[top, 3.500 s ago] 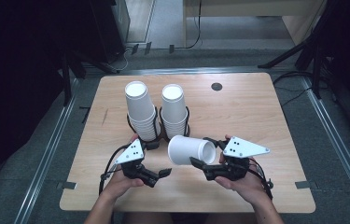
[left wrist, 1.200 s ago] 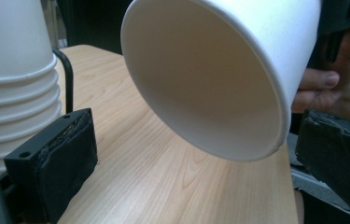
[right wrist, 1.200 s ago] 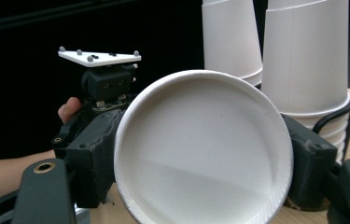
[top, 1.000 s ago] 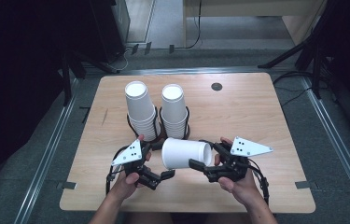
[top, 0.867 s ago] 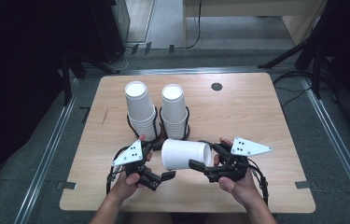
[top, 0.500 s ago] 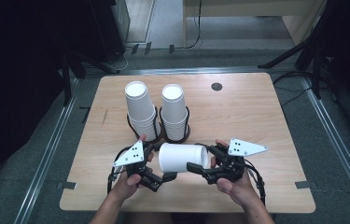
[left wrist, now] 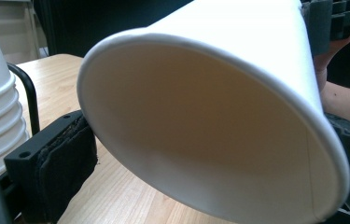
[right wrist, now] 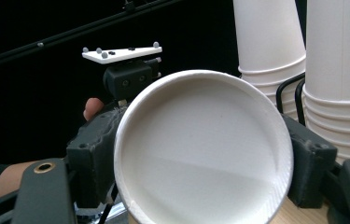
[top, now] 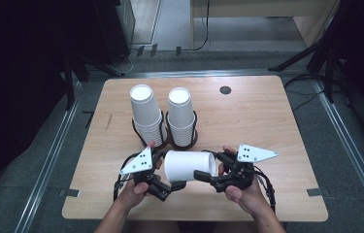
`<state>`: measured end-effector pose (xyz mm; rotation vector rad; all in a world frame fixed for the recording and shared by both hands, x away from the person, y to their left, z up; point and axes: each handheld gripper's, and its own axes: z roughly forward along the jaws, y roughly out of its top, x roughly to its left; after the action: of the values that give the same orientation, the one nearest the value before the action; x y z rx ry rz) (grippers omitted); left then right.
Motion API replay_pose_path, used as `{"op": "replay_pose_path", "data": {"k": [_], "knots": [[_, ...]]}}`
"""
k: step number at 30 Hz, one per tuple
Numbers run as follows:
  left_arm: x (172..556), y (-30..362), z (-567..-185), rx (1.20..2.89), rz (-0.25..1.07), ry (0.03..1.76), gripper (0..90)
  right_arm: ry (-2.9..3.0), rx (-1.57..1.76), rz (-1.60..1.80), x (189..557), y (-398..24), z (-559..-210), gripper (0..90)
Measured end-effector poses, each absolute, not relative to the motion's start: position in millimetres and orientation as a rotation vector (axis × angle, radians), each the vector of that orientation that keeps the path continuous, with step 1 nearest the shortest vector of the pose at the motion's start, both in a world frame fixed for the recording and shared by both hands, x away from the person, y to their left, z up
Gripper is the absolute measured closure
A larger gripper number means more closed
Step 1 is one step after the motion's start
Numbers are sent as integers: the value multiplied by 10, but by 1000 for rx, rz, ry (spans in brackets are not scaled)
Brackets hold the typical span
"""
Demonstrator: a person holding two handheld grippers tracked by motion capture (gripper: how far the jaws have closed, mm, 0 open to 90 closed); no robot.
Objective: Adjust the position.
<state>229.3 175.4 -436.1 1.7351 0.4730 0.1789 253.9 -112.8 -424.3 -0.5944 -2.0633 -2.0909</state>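
A white paper cup (top: 188, 166) hangs on its side just above the wooden table (top: 257, 121), between the two hand-held grippers. My right gripper (top: 204, 169) is shut on the cup's base end; in the right gripper view the recessed bottom (right wrist: 205, 158) sits between the two jaws. The cup's mouth (left wrist: 200, 130) points at my left gripper (top: 170, 171), whose jaws stand wide on either side of the rim. One left pad (left wrist: 67, 168) lies right beside the rim. Neither pad visibly squeezes the rim.
Two tall stacks of white cups (top: 145, 112) (top: 180, 111) stand in a black wire holder (top: 167, 141) just beyond the grippers. A small dark round inset (top: 225, 90) sits near the table's far edge. Bare wood lies to the right of the stacks.
The right gripper has carried the cup a little to the left, so its mouth now sits between the left gripper's jaws. The left hand has hardly moved.
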Motion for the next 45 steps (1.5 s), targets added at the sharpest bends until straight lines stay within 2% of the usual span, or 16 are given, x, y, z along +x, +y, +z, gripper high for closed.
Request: {"op": "replay_pose_path", "data": {"k": [45], "knots": [[2275,1707,-4331,1719,162,486,0,-2005,-589,-2068,2576,-1144,-4260,248]]}}
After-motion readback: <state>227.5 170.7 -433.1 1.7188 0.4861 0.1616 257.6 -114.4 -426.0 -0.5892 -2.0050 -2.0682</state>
